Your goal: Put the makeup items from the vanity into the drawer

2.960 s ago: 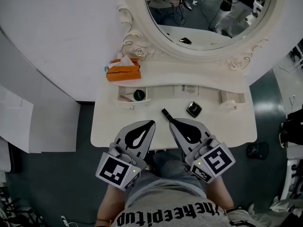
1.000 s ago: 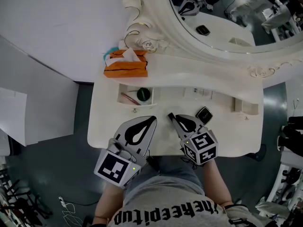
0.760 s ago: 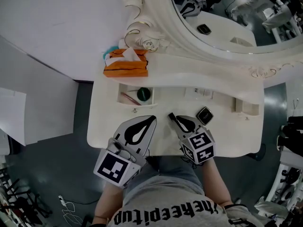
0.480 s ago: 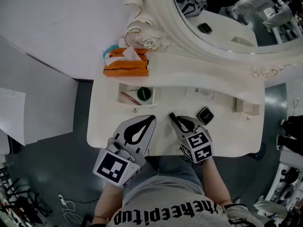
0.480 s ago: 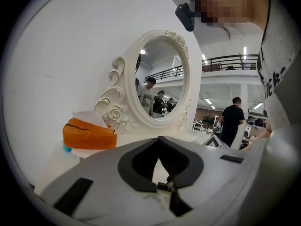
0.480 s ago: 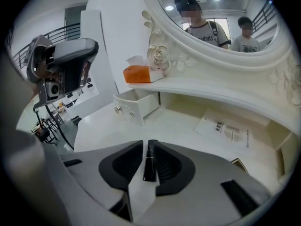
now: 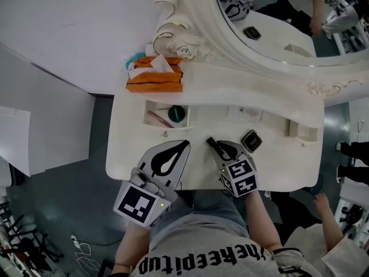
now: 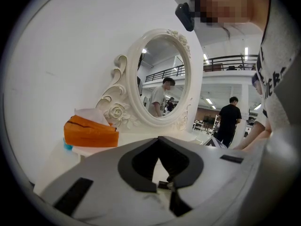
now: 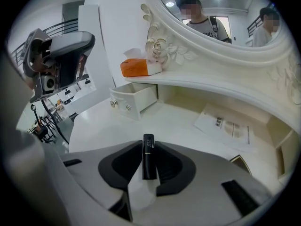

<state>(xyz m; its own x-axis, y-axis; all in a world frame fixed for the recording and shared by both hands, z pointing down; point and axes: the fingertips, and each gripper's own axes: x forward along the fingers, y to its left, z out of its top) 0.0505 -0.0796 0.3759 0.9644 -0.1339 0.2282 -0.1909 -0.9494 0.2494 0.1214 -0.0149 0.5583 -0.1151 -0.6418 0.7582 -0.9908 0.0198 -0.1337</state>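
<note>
A black lipstick tube (image 7: 211, 144) (image 9: 148, 157) lies on the white vanity top (image 7: 130, 149), pointing away from me. My right gripper (image 7: 216, 149) (image 9: 148, 146) tilts down over it. Its jaws have just been opening, and the tube sits between them with thin gaps at both sides. The left gripper (image 7: 185, 145) (image 8: 159, 139) hovers shut and empty over the front edge. The small left drawer (image 7: 148, 113) (image 9: 134, 100) stands open, holding a round green-black item (image 7: 177, 113) and a thin reddish stick (image 7: 157, 119). A black square compact (image 7: 251, 141) rests just right of the right gripper.
An orange tissue box (image 7: 154, 79) (image 8: 89, 132) sits on the back shelf at the left, under the ornate oval mirror (image 7: 277, 16). A printed leaflet (image 7: 245, 113) (image 9: 225, 125) lies beneath the shelf. Another small compartment (image 7: 298, 130) is at the right. A person's hand shows at the lower right.
The right gripper has sunk toward the vanity top and tipped more steeply, its jaws spreading around the lipstick tube. The left gripper has stayed where it was.
</note>
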